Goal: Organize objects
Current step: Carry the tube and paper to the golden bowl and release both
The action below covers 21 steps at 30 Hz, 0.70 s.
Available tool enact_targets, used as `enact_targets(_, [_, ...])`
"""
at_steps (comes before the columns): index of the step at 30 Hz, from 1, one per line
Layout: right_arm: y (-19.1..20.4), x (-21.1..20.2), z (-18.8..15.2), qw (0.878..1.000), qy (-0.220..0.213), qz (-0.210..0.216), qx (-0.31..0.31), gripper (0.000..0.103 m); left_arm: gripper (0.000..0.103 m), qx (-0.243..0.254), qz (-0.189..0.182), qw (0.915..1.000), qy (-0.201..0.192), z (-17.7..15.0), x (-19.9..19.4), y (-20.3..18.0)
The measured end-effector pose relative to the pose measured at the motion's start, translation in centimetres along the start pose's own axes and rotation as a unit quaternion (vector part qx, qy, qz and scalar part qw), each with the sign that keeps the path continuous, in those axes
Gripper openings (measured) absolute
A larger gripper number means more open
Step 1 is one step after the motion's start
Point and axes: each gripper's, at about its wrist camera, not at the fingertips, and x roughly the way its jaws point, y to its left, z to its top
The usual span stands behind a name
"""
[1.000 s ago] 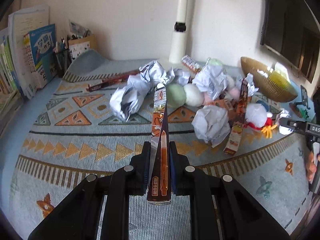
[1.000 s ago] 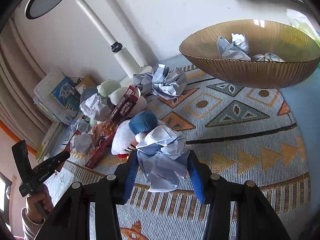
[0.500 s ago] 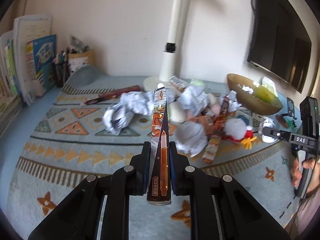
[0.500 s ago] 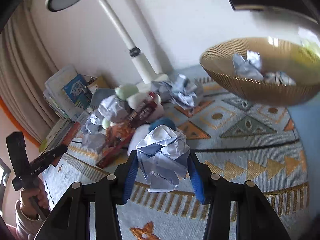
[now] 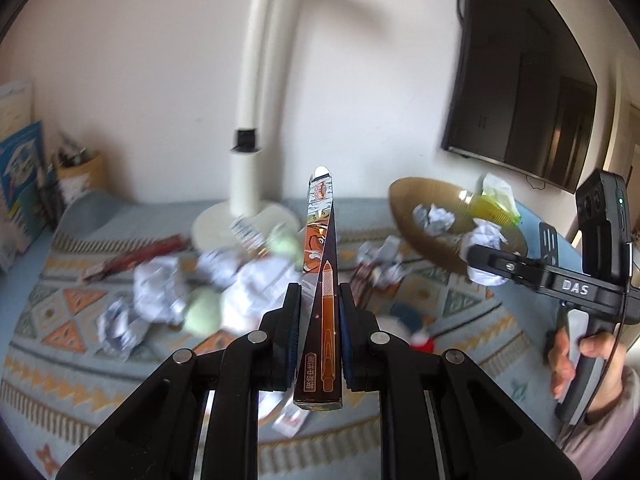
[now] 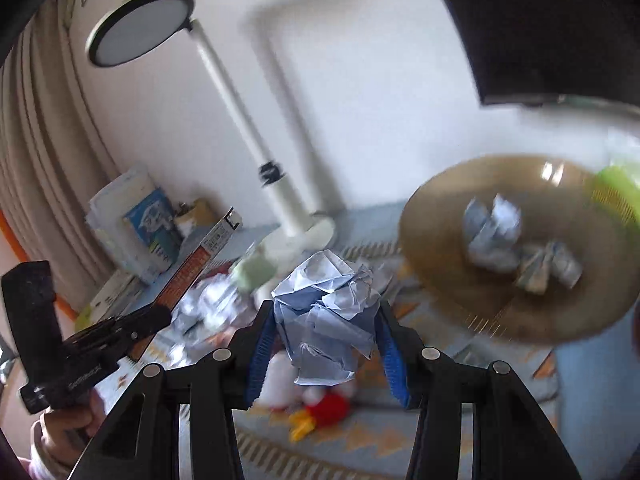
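Left claw [image 5: 320, 320]: clamped on a long, narrow orange box [image 5: 322, 280] printed with a pen drawing; the box stands on edge between the pads and juts forward above the clutter.
Right claw [image 6: 326, 332]: clamped on a crumpled ball of pale blue paper [image 6: 326, 316], the blue pads pressing its two sides; the ball is held clear of the surface.
Bowl [image 6: 452, 292]: brown and ribbed, to the right of the held ball, with several crumpled paper balls [image 6: 500, 232] inside it.
Surface [image 5: 60, 360]: covered by a light blue patterned cloth with orange triangles.
Clutter: more crumpled paper [image 5: 156, 296], pale green soft balls [image 5: 202, 312] and a red and white plush toy [image 6: 320, 404] lie in a loose heap near the middle; details are blurred.
Lamp [image 5: 248, 148]: white, its round base standing behind the heap near the wall.
Books [image 6: 136, 224]: stacked upright at the left edge beside the curtain.
Person: a hand [image 5: 576, 360] grips the handle of the right claw; another hand [image 6: 64, 424] grips the left.
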Motion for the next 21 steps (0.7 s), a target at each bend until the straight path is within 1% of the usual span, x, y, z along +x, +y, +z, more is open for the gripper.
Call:
enact_targets(2, [-1.6, 0.1, 1.2, 1.0, -0.015, -0.011, 0.018, 0.048, 0.014, 0.001, -0.007, 1.0, 0.001, 1.1, 1.1, -1.2])
enact_targets(5, [-5.0, 0.4, 2.0, 0.996, -0.037, -0.007, 0.084, 0.048, 0.014, -0.004, -0.017, 0.9999, 0.002, 2.8, 2.8, -2.8])
enact_targets(6, [-6.2, 0.4, 2.1, 0.994, -0.044, -0.013, 0.098, 0.048, 0.014, -0.006, -0.021, 0.9998, 0.002, 3.4, 3.4, -3.3])
enact_targets(8, [-7.9, 0.3, 1.7, 0.991, -0.062, -0.04, 0.112, 0.048, 0.014, -0.012, -0.03, 0.9995, 0.005, 4.4, 4.8, -4.4])
enact_targets(10, [-9.4, 0.1, 1.4, 0.988, -0.067, -0.055, 0.131, 0.048, 0.014, -0.017, -0.043, 0.9988, 0.013, 5.3, 6.5, -5.6])
enact_targets(13, [-11.5, -0.7, 1.6, 0.982, -0.078, -0.051, 0.165, 0.048, 0.014, -0.015, -0.057, 0.998, 0.024, 6.2, 9.2, -7.6])
enact_targets(15, [-12.5, -1.2, 1.5, 0.978, -0.087, -0.053, 0.181, 0.048, 0.014, -0.025, -0.066, 0.997, 0.031, 6.2, 11.1, -8.6])
enact_targets(17, [-13.2, -1.6, 1.5, 0.976, -0.093, -0.065, 0.186, 0.048, 0.014, -0.037, -0.081, 0.995, 0.046, 6.2, 13.1, -9.6])
enact_targets(21, [-13.8, -2.1, 1.5, 0.973, -0.099, -0.071, 0.193, 0.048, 0.014, -0.048, -0.091, 0.9932, 0.054, 6.8, 15.8, -11.5])
